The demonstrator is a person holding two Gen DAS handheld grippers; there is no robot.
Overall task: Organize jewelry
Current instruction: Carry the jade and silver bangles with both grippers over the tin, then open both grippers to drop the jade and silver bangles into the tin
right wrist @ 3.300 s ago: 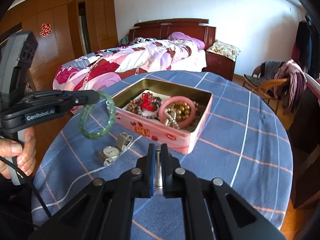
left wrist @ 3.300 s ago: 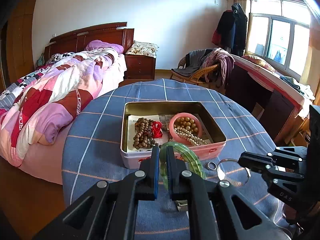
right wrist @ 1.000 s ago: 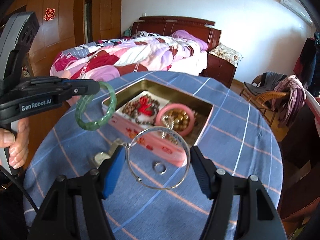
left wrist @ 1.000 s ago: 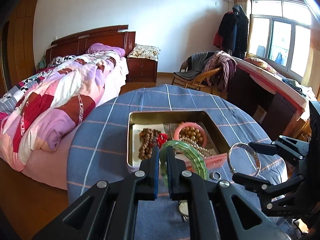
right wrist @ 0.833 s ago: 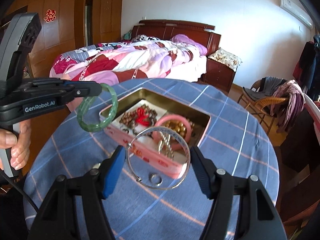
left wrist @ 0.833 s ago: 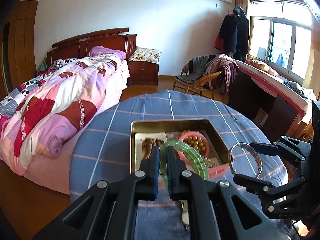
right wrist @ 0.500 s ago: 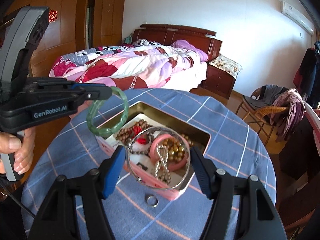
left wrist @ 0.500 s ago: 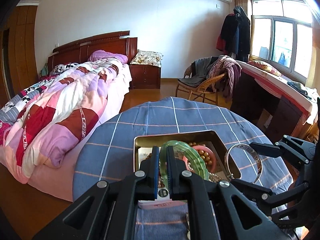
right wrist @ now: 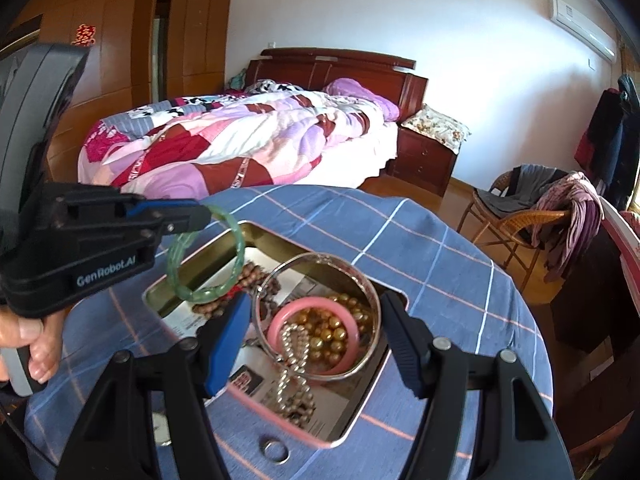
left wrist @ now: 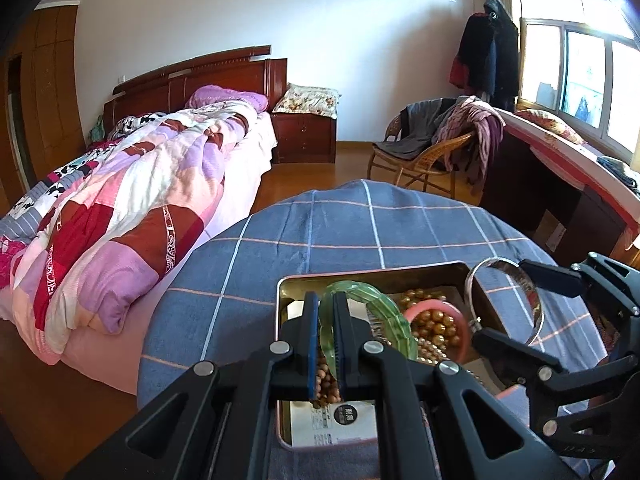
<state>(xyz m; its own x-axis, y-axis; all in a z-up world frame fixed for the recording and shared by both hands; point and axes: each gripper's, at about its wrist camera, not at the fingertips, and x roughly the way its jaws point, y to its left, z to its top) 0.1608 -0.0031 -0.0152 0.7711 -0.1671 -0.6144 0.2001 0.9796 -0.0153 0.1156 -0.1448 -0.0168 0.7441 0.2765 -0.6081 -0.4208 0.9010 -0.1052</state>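
A pink tin box [right wrist: 188, 272] sits on the round blue checked table [right wrist: 440, 256]. It holds a pink bangle [right wrist: 280, 320], gold beads [right wrist: 332, 332], a pearl chain [right wrist: 294, 376] and brown wooden beads [right wrist: 260, 276]. My left gripper [left wrist: 326, 308] is shut on a green jade bangle [left wrist: 384, 312] and holds it above the box's left part; it also shows in the right wrist view [right wrist: 236, 240]. My right gripper [right wrist: 316, 320] holds a thin silver bangle [right wrist: 368, 280] between its wide-set fingers, above the pink bangle; the silver bangle also shows in the left wrist view [left wrist: 536, 308].
A small silver ring [right wrist: 274, 450] lies on the cloth in front of the box. A printed paper [left wrist: 336, 420] lines the box floor. A bed [left wrist: 132, 184], a wicker chair [left wrist: 420, 164] with clothes and a desk [left wrist: 560, 184] stand around the table.
Both grippers have moved forward over the box, each with its bangle. Earlier the right gripper was shut and empty, then took up the silver bangle. The ring stays on the cloth.
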